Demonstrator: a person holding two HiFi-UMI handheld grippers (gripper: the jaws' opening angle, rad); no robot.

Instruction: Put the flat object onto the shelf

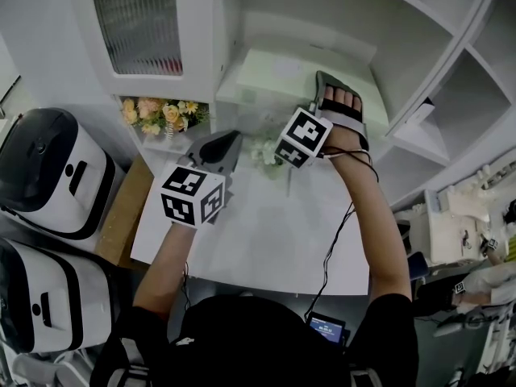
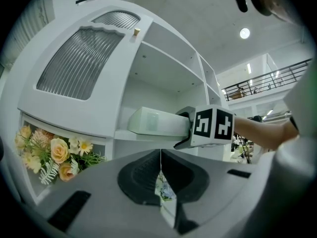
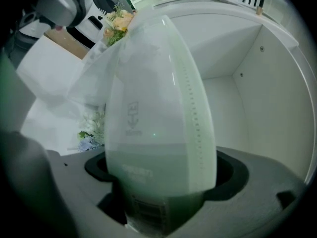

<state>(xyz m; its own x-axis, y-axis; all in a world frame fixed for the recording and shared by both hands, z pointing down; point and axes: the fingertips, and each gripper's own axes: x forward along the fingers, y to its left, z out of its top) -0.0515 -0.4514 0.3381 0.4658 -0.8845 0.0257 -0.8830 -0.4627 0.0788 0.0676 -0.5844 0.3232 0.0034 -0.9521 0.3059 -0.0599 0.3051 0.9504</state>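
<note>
The tall white shelf unit (image 1: 339, 10) stands behind the white table (image 1: 266, 240), and its open middle compartment is the place for the task. The pale green translucent flat box (image 3: 158, 108) already lies level on the board of this compartment. Its long axis runs from the right gripper (image 3: 159, 180) straight toward the back wall. The near end of the box is between the jaws of this gripper. They stand wide apart, with a dark gap on one side, so I judge that the pads no longer press on it. The next move therefore depends on this line: the right gripper should draw back along the long axis, away from the wall, without dragging the box. The left gripper (image 2: 160, 177) hangs over the table, well apart from the box, jaws together and empty.
</note>
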